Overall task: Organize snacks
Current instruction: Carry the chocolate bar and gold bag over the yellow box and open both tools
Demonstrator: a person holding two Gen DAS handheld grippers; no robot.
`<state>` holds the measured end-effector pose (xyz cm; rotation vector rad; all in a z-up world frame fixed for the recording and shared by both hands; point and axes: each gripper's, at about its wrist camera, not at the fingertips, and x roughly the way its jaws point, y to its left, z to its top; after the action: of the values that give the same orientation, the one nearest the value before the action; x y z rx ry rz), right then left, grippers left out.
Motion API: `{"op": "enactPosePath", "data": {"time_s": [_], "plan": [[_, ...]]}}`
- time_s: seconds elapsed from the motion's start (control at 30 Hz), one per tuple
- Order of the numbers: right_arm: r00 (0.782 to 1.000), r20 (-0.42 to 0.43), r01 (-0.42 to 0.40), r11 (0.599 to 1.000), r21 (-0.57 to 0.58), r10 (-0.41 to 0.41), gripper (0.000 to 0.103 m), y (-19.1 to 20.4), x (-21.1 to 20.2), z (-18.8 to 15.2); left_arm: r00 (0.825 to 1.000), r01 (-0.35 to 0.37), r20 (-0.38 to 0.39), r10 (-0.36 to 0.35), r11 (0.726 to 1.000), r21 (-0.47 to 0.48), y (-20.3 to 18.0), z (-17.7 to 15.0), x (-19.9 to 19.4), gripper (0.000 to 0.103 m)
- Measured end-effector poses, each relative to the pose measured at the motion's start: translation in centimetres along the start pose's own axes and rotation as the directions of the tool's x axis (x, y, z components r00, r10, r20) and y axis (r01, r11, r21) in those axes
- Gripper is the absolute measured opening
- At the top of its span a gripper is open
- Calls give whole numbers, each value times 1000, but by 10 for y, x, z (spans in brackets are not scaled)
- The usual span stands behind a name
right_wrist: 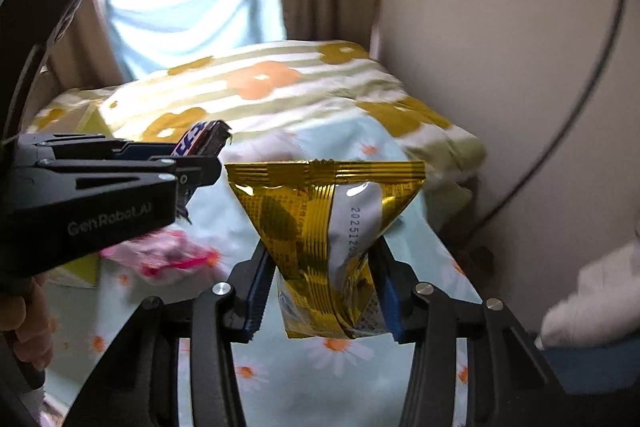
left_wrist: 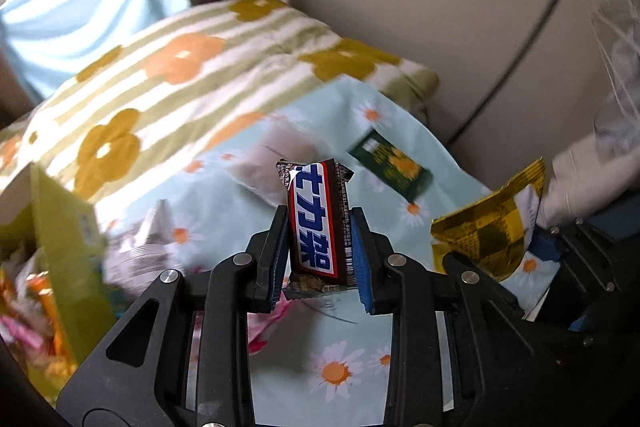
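My left gripper (left_wrist: 320, 223) is shut on a brown chocolate bar (left_wrist: 318, 223) with a red, white and blue label, held upright above the daisy-print cloth (left_wrist: 336, 367). My right gripper (right_wrist: 322, 259) is shut on a gold snack bag (right_wrist: 324, 223), also held above the cloth. The gold bag also shows at the right in the left wrist view (left_wrist: 490, 227). The left gripper with its bar (right_wrist: 202, 141) shows at the left in the right wrist view. A green box (left_wrist: 60, 227) holding several snacks stands at the left.
A dark green packet (left_wrist: 394, 165), a silver packet (left_wrist: 144, 251) and a pink packet (right_wrist: 172, 255) lie on the cloth. A flower-striped blanket (left_wrist: 180, 67) is behind. A wall with a black cable (left_wrist: 520, 47) is at the right.
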<state>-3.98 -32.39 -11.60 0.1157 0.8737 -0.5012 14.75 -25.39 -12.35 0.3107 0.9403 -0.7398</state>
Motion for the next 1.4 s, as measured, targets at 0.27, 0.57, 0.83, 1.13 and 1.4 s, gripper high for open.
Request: {"op": "enactPosePath", "data": {"time_s": [0.27, 0.57, 0.83, 1.13, 1.4], "plan": [[988, 19, -152, 985, -81, 154, 42, 23, -10, 24, 994, -81, 62, 91, 986, -146, 41, -3, -53, 26], [944, 42, -314, 929, -198, 328, 42, 88, -32, 79, 967, -173, 134, 218, 943, -286, 112, -12, -124, 26], [889, 0, -436, 846, -305, 458, 42, 186, -33, 112, 935, -274, 97, 341, 869, -412, 204, -45, -163, 26], [859, -81, -503, 807, -307, 505, 42, 285, -1, 118, 924, -348, -22, 382, 815, -463, 307, -83, -162, 26], [882, -127, -471, 857, -212, 453, 42, 314, 32, 106, 925, -373, -94, 367, 838, -399, 344, -86, -131, 28]]}}
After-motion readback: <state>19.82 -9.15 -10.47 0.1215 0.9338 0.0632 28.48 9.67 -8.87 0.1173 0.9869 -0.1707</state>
